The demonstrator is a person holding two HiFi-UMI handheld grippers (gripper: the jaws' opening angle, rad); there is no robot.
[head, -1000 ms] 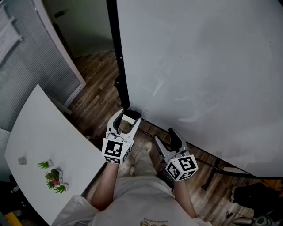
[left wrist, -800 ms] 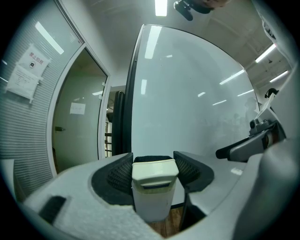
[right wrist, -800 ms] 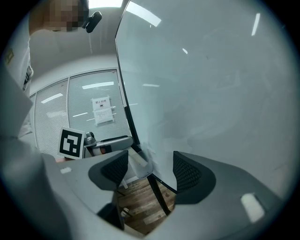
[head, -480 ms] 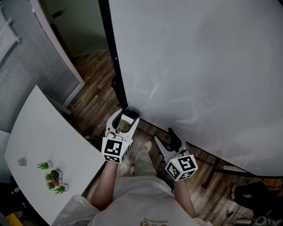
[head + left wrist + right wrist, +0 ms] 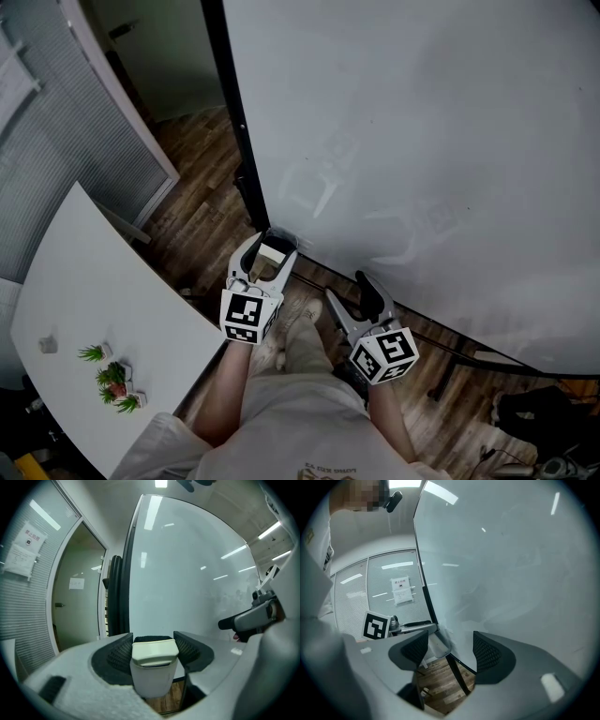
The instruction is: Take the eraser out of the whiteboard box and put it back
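Observation:
My left gripper (image 5: 269,253) is shut on a cream-and-white eraser (image 5: 273,255), held just in front of the whiteboard's (image 5: 422,122) lower left corner. In the left gripper view the eraser (image 5: 153,665) stands upright between the ribbed pads (image 5: 119,653). To its right, my right gripper (image 5: 354,292) stands open with nothing in it, and wood floor shows through the gap in the right gripper view (image 5: 450,648). A pale boxy shape (image 5: 439,644) sits by the board's corner. I cannot tell whether it is the whiteboard box.
The board's black edge post (image 5: 230,122) runs down to the floor. A white table (image 5: 94,300) with small potted plants (image 5: 112,377) is at the left, with a blinds-covered partition (image 5: 56,131) behind it. The person's legs and shoe (image 5: 298,323) are below the grippers.
The head view has drifted, so the board's black edge sits a little further left. Both grippers keep their places, and the eraser stays in the left one.

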